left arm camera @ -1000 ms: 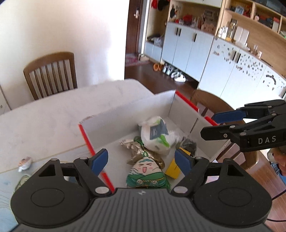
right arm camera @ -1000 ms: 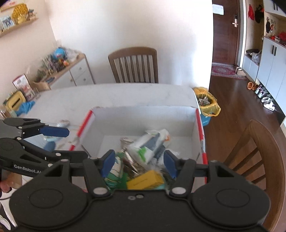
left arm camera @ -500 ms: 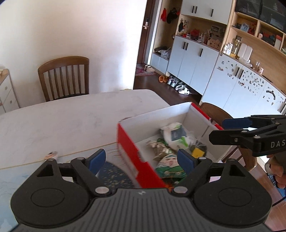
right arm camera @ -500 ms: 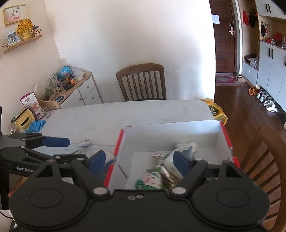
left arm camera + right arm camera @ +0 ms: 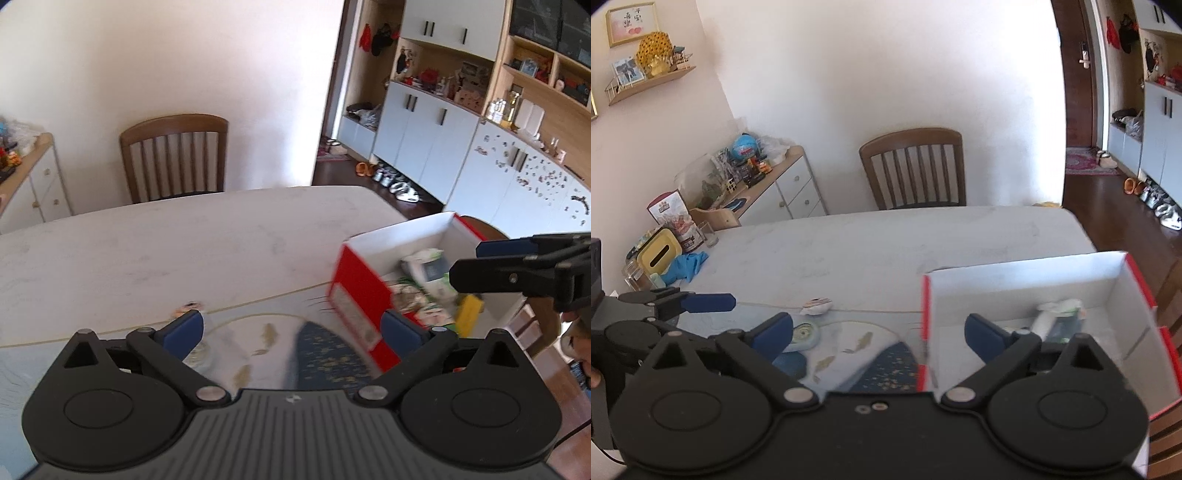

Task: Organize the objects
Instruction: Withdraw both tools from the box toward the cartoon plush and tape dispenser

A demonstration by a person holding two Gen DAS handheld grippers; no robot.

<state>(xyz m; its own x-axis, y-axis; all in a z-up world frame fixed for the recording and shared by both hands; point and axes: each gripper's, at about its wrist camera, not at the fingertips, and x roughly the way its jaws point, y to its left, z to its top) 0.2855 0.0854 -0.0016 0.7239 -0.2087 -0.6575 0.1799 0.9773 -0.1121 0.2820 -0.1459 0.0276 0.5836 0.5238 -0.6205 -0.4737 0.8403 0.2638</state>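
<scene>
Jaws just opened wide and empty, the left gripper (image 5: 291,326) and right gripper (image 5: 879,330) hover over the table's near edge beside the red box (image 5: 1027,280); next, seemingly, the small packet (image 5: 816,305).

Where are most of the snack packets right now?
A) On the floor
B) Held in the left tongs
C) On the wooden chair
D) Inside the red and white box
D: the snack packets lie heaped inside the red and white box on the table, while both tongs stand open and empty.
</scene>
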